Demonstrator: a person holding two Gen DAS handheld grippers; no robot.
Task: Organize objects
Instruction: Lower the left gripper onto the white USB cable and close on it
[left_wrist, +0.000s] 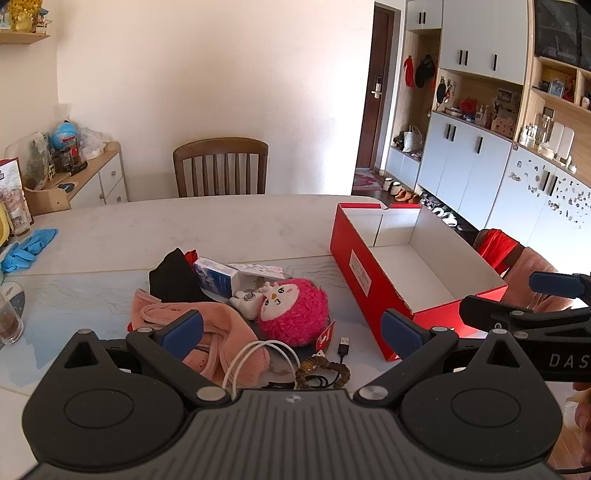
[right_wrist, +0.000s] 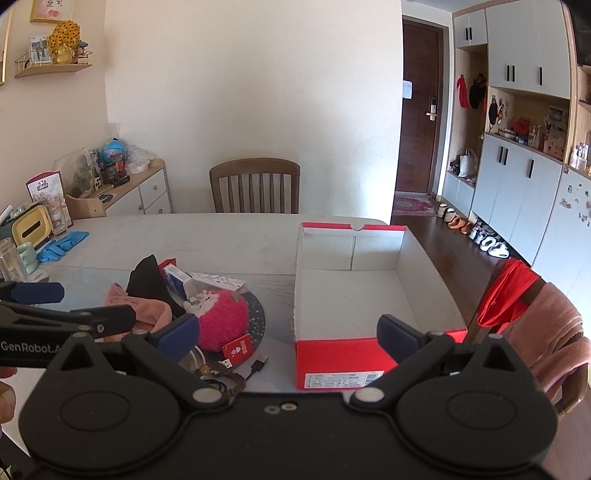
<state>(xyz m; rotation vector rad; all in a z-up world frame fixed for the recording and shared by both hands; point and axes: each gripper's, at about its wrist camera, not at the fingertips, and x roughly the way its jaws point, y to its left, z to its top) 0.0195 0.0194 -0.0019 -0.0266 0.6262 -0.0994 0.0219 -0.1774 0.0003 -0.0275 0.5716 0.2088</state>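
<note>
A red shoebox (left_wrist: 364, 273) with a white inside stands open and empty on the right of the table; it also shows in the right wrist view (right_wrist: 334, 354). Left of it lies a pile: a pink plush toy (left_wrist: 295, 312) (right_wrist: 223, 321), a pink cloth (left_wrist: 218, 332), a black cloth (left_wrist: 173, 278), a small blue-white carton (left_wrist: 216, 278), a white cable (left_wrist: 255, 356), a black USB cable (left_wrist: 345, 345) and a braided bracelet (left_wrist: 325, 371). My left gripper (left_wrist: 291, 330) is open above the pile's near edge. My right gripper (right_wrist: 288, 338) is open before the box's near left corner.
A wooden chair (left_wrist: 221, 166) stands at the table's far side. Blue gloves (left_wrist: 27, 247) and a glass (left_wrist: 9, 317) sit at the left edge. A chair draped with red and pink cloth (right_wrist: 532, 314) stands right of the table. A sideboard (left_wrist: 92, 173) is far left.
</note>
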